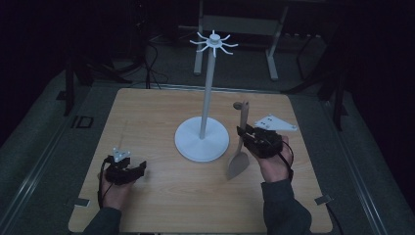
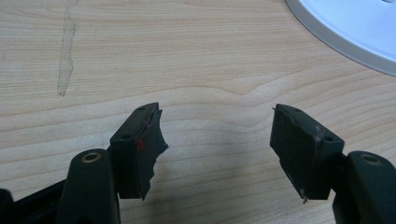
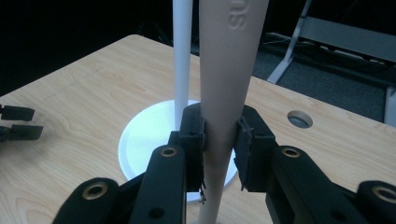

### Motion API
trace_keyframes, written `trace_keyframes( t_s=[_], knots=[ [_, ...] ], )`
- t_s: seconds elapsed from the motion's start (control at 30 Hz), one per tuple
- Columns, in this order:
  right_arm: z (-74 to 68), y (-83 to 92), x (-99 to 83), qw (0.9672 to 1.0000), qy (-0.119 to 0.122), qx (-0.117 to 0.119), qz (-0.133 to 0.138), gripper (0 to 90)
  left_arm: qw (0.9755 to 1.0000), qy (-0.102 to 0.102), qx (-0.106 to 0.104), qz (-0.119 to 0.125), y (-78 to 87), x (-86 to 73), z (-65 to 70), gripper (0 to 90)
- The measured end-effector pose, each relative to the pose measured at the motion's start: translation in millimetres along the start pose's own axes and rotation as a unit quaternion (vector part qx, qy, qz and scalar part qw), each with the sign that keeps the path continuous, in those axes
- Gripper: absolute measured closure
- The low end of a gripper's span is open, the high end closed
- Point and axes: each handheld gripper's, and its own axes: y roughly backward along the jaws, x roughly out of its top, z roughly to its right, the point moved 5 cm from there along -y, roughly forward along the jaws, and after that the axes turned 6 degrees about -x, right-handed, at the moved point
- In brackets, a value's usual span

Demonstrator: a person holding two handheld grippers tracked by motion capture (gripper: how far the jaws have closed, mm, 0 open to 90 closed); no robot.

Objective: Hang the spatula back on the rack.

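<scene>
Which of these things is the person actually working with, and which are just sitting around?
In use:
- beige spatula, clamped in the right hand-held gripper
- white hook stand, apparently where it will hang

Idle or background:
- left hand-held gripper, open above the wooden table, holding nothing
- grey metal frame behind the table

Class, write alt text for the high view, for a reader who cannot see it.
A person's right gripper clamps a beige spatula by its handle, blade down, beside a white hook stand on a wooden table. The left gripper rests open near the table's front left, holding nothing.
</scene>
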Motion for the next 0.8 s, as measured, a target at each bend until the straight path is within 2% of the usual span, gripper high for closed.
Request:
trace_keyframes(
  t_s=[0.3,0.8],
  knots=[
    [1.4,-1.3,4.7,0.9999,-0.014,0.005,0.009,74.3,1.0,0.002,0.0,0.002,-0.3,0.2,0.2,34.3],
    [0.5,-1.1,15.2,0.9995,-0.02,0.01,0.024,74.3,1.0,0.0,0.0,0.001,-0.8,0.1,0.6,34.2]
  ],
)
